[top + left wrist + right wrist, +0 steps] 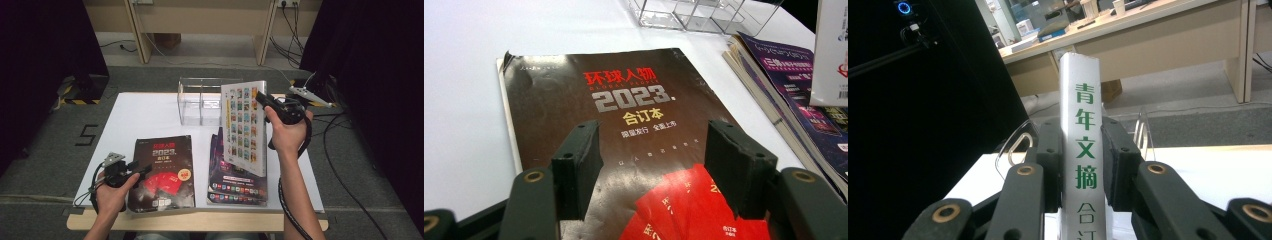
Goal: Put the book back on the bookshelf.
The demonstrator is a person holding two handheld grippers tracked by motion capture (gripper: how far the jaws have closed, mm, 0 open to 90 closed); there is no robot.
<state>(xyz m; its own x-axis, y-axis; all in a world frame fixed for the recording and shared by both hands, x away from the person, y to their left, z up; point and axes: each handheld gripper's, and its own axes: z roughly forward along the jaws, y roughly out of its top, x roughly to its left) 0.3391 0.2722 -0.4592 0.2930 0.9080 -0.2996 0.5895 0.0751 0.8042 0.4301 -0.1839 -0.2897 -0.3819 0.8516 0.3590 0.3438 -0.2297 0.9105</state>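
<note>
Our right tongs (pixel 1078 165) pinch the white book (pixel 245 125) by its spine, upright above the counter's (pixel 150 115) right half, while our left tongs (pixel 654 170) hang spread over the dark book (pixel 624 115) near the front edge.

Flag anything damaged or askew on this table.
The dark 2023 magazine has a worn, curled top-left corner and a creased cover. The purple magazines sit unevenly stacked. Otherwise nothing stands out.

The dark magazine (pixel 624 130) reads 环球人物, 2023, 合订本 – below, 限量发行 全国上市. The white bound volume's (pixel 1083 165) spine reads 青年文摘 in green – the floor marking (pixel 86 135) reads 5.
</note>
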